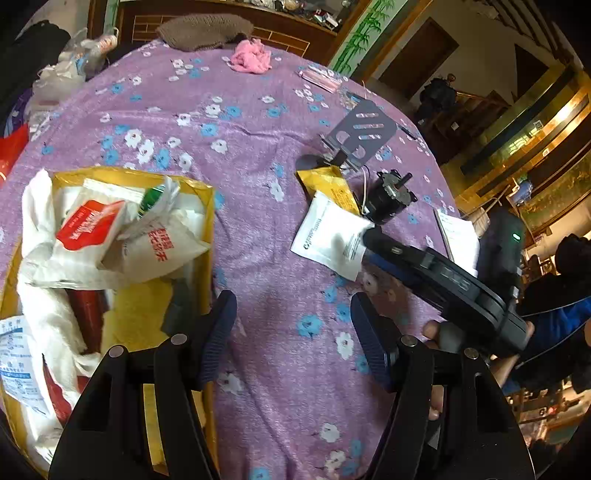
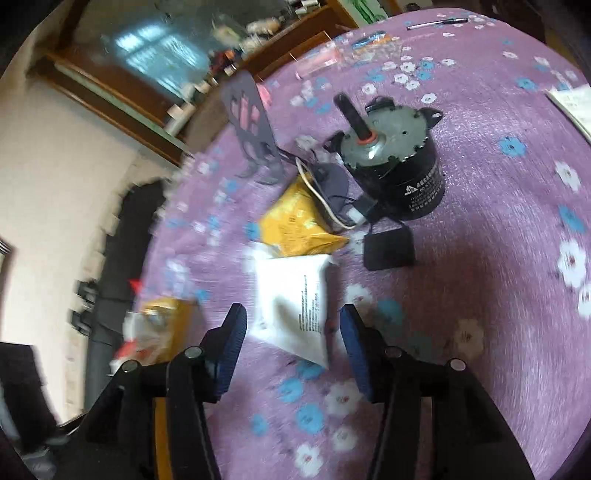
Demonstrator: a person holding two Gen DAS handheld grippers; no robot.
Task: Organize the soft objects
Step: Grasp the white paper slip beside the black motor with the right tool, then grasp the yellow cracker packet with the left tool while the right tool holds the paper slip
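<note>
A white soft packet (image 2: pixel 293 302) lies flat on the purple flowered cloth, with a yellow packet (image 2: pixel 295 221) just beyond it. My right gripper (image 2: pixel 291 325) is open, its jaws on either side of the white packet's near end, not closed on it. In the left wrist view the white packet (image 1: pixel 328 236) and yellow packet (image 1: pixel 327 182) lie at centre right, with the right gripper's fingertips (image 1: pixel 373 236) at the white packet's edge. My left gripper (image 1: pixel 293 321) is open and empty over bare cloth, beside a yellow box (image 1: pixel 207 206) holding white cloths and bags (image 1: pixel 110 236).
A black motor (image 2: pixel 399 162) with a cable and a small black block (image 2: pixel 388 247) stands right of the packets. A grey metal bracket (image 2: pixel 251 122) stands behind. A pink fluffy cloth (image 1: pixel 251 55) and a brown knitted item (image 1: pixel 203 31) lie at the far table edge. Papers (image 1: pixel 458 236) lie right.
</note>
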